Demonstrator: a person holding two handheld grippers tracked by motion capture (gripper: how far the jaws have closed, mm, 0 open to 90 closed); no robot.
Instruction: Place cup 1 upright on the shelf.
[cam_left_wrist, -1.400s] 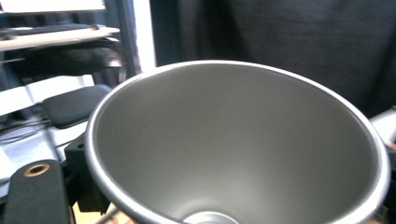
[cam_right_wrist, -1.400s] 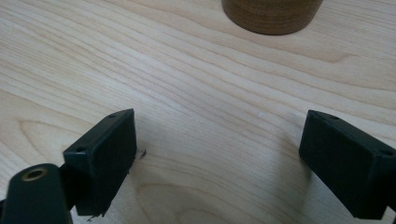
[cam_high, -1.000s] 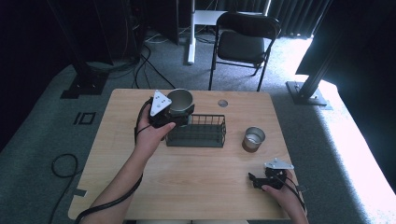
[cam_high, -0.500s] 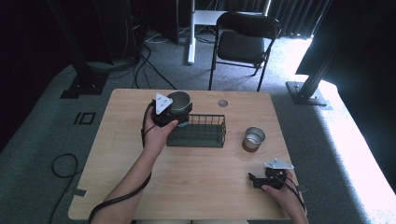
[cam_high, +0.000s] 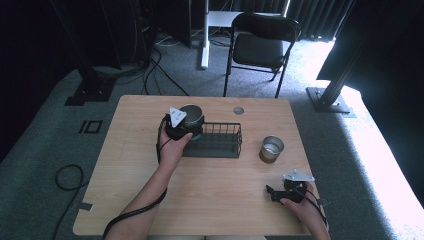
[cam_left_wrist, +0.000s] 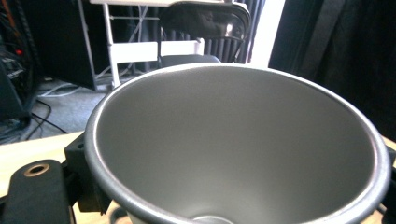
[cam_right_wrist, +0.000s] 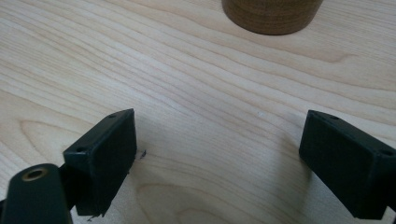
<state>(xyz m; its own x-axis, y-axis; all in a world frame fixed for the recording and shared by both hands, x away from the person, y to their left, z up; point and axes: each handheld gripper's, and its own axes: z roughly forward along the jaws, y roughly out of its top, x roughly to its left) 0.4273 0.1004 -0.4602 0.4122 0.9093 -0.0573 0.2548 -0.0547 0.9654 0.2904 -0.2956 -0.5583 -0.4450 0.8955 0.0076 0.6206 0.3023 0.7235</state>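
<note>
counter (cam_high: 150, 200): bears everything; right edge washed out by glare.
rack (cam_high: 220, 145): black wire, just right of the left fingers; looks like the drop spot for the cup, hence the hand at its left end.
cup (cam_high: 192, 116): metal, upright, mouth up, clamped between the left fingers over the rack's left end; held by the wall, probably so it goes in upright. Left gripper view shows its inside (cam_left_wrist: 238, 149); base cut off at the bottom, so can't tell if it touches the rack.
second cup (cam_high: 272, 149): metal, on the counter ahead of the right fingers, well apart from them, right of the rack; likely next. Right gripper view shows only its base (cam_right_wrist: 273, 14), top cut off.
left gripper (cam_high: 187, 131): closed on the cup; right finger hidden behind the rim.
right gripper (cam_high: 272, 192): wide open, empty, low over bare counter near the front edge; seems parked, waiting. Fingers (cam_right_wrist: 102, 158) both plain.
</note>
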